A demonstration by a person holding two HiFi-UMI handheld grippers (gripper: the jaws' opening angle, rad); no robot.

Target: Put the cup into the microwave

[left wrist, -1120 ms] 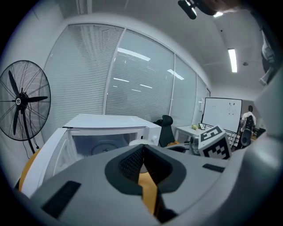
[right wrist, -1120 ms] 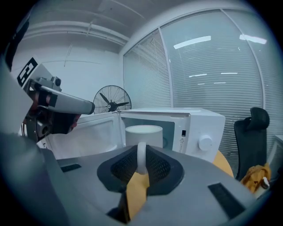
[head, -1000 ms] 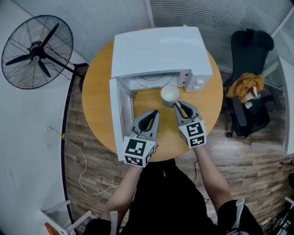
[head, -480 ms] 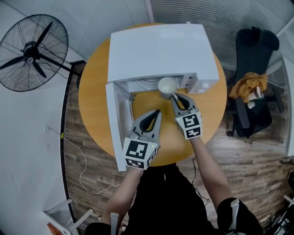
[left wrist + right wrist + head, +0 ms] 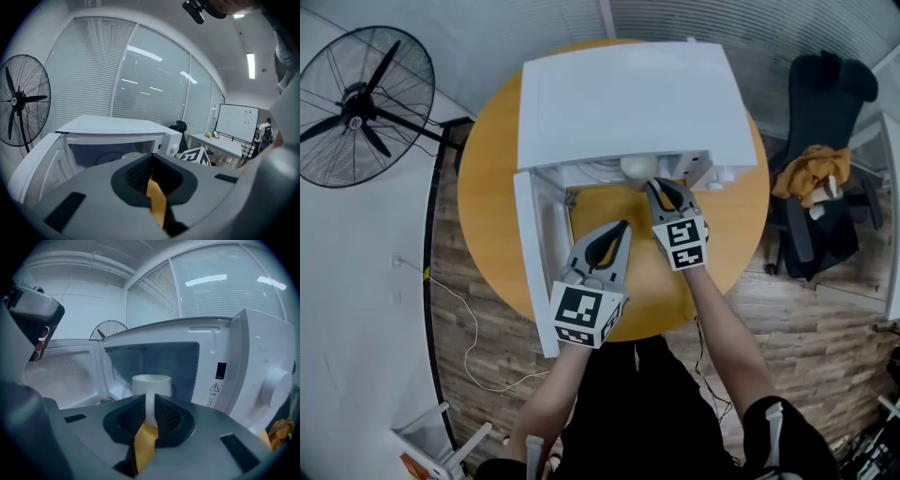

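1. Centre of the head view: white microwave [image 5: 628, 98] on a round wooden table [image 5: 487, 206], door [image 5: 528, 272] swung open toward the left of the frame.
2. Just right of centre: right gripper [image 5: 660, 185], clenched on the handle of a white cup [image 5: 636, 169].
3. Cup at the mouth of the microwave's cavity, partly tucked under the top edge; upright in the right gripper view, cavity right behind it.
4. Lower centre: left gripper [image 5: 622, 227], jaws closed together with nothing between them, above the table beside the open door, apart from the cup.
5. Upper left: standing fan [image 5: 358, 108]. Right edge: black chair [image 5: 816, 103] with an orange cloth [image 5: 802, 173] on it.
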